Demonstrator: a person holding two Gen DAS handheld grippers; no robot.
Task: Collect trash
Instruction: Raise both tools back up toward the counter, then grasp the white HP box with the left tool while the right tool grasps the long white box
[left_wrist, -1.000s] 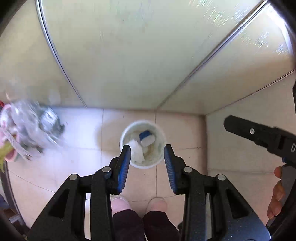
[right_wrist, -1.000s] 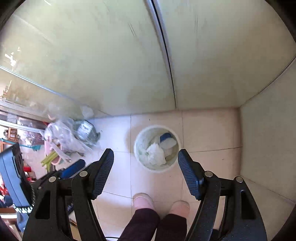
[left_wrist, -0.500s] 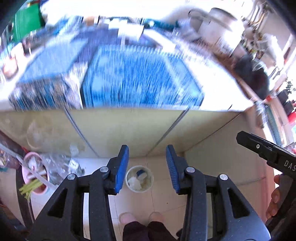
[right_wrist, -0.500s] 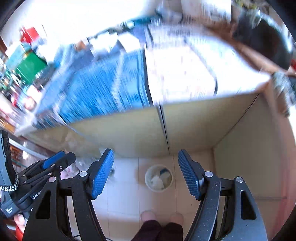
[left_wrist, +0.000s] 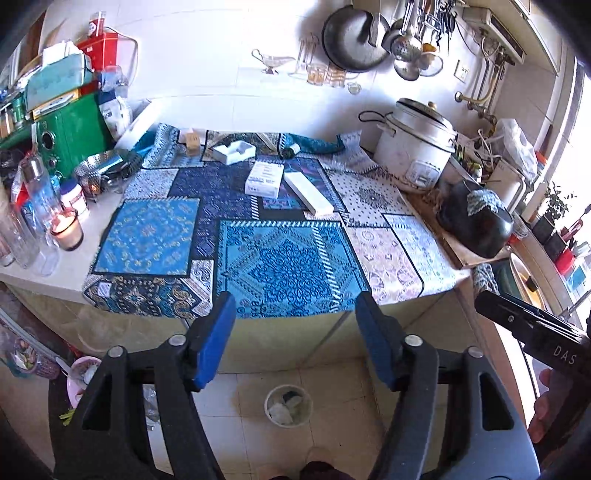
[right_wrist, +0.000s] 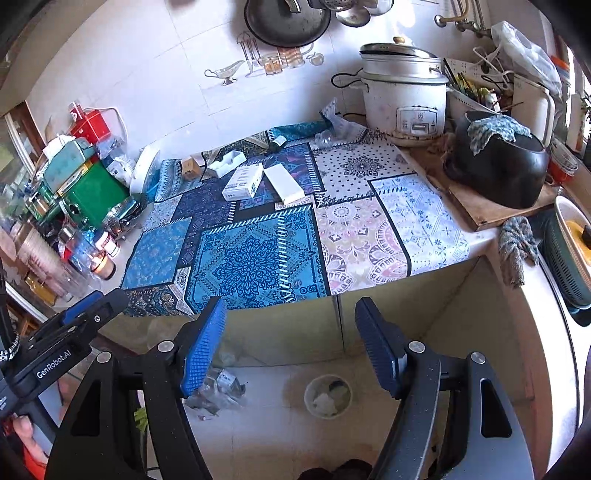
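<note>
Trash: two boxes (left_wrist: 265, 180) on counter, one bin (left_wrist: 288, 405) below; both grippers' jaws opening, empty.

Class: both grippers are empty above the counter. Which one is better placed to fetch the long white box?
Probably right. The long white box lies nearer the right gripper, whose jaws are opening and empty; the left gripper is a close second.

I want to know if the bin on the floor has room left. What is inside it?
The bin holds crumpled white paper or tissue and something dark and blue near the top. Whatever lies beneath that is covered.
</note>
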